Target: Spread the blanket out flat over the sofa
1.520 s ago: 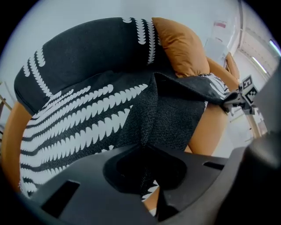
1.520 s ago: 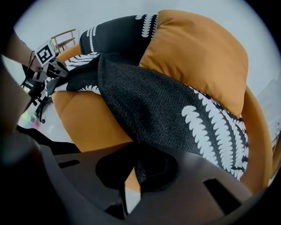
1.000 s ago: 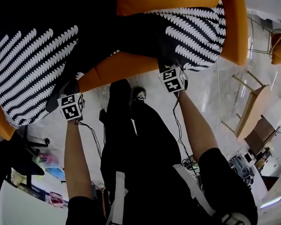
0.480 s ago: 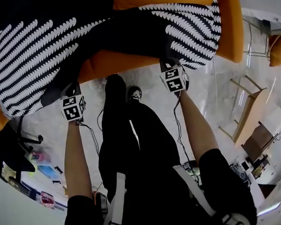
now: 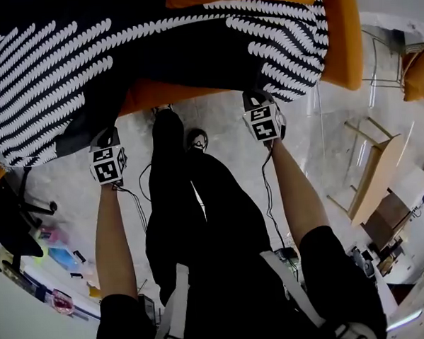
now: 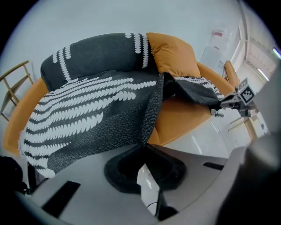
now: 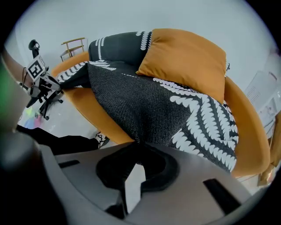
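Black-and-white patterned blanket (image 5: 192, 53) lies across orange sofa (image 5: 345, 45), top of frame. Seat mostly covered; orange strip bare at front middle. Left claw (image 6: 144, 146) and right claw (image 7: 139, 143) each pinching front hem. Judged remaining: tension, flatten, release.

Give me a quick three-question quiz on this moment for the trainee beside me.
1. True or false: the left tool and the right tool are each shut on an edge of the blanket.
2. Pick one. The orange cushion is: A) on the floor; B) on the sofa, against its back; C) held in the right tool.
3. Short answer: does the blanket cover the whole seat?

Key
1. True.
2. B.
3. No. It is folded, and bare orange seat shows between the two tools.
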### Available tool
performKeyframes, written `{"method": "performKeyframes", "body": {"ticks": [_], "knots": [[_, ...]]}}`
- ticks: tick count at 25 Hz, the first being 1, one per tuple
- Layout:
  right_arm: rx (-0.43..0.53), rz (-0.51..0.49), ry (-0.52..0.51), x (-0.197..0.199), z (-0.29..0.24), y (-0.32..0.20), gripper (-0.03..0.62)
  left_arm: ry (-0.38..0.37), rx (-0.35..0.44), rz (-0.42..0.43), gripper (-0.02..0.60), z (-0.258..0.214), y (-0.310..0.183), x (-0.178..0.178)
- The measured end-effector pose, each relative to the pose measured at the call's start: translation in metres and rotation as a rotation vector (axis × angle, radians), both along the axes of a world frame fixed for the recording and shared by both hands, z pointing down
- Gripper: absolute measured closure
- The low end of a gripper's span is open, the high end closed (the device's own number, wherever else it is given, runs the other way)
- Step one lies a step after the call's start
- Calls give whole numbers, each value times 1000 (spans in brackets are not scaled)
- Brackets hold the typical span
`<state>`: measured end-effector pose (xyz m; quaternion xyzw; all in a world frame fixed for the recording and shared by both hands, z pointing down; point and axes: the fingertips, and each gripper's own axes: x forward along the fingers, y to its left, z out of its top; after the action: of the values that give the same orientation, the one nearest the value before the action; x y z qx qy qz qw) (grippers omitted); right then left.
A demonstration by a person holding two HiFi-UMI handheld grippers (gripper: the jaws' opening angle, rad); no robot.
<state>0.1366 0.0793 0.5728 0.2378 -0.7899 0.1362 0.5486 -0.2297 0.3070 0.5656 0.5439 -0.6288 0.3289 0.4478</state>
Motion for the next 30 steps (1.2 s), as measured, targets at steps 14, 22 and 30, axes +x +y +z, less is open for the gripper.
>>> {"method": "performKeyframes", "body": {"ticks": [14, 22, 30], "knots": [[-17, 37, 49, 72, -14, 26, 563, -7, -35, 49, 546, 5, 57, 34], [-32, 88, 80, 105, -18, 50, 565, -39, -22, 28, 546, -2, 74, 29], [18, 78, 107, 144, -13, 53, 566, -93, -28, 74, 546, 1, 75, 31]]}}
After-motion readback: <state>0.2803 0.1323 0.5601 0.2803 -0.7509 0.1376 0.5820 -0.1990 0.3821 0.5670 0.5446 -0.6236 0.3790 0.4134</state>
